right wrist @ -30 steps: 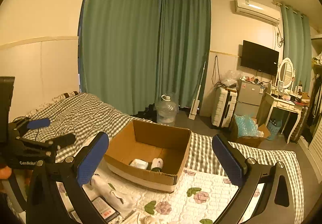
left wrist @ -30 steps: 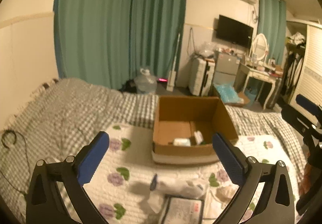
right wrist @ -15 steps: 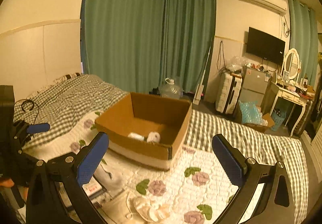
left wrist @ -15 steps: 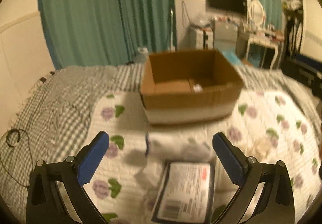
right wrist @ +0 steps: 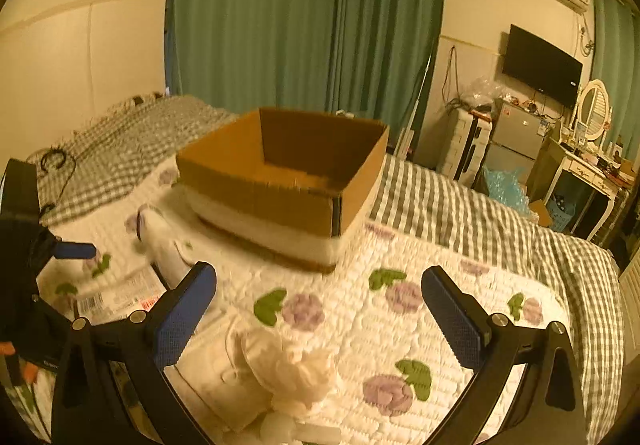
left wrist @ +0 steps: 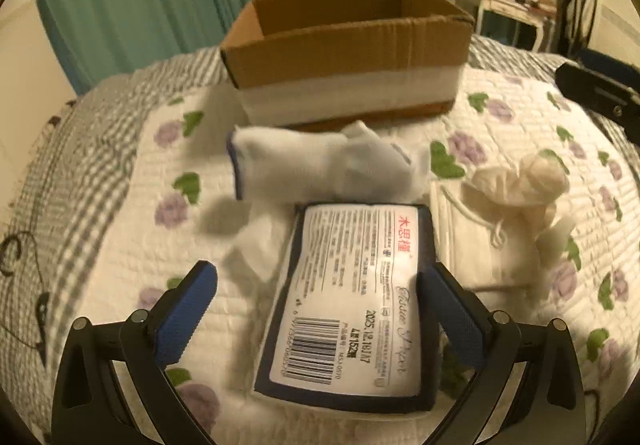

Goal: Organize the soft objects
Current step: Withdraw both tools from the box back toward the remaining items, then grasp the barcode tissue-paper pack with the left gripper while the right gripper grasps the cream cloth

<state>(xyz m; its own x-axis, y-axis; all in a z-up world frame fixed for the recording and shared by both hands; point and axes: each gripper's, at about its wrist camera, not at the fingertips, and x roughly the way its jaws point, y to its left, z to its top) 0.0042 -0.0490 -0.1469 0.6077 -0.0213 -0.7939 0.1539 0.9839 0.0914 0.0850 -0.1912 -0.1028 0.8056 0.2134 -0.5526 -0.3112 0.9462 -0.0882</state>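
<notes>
Left gripper [left wrist: 316, 305] fingers spread wide over the tissue pack [left wrist: 352, 305]; it's soft, light & slick w/ wrap, so pinch its long sides. Right gripper [right wrist: 318, 307] spread too, empty.

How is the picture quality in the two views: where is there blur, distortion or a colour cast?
Left wrist view: warm yellow cast; the box and white sock are smeared by blur, and the small print on the tissue pack is soft. Right wrist view: same cast; the near box edge and quilt look blurred, the far TV sharper. Both: fisheye bending, dark corners.
</notes>
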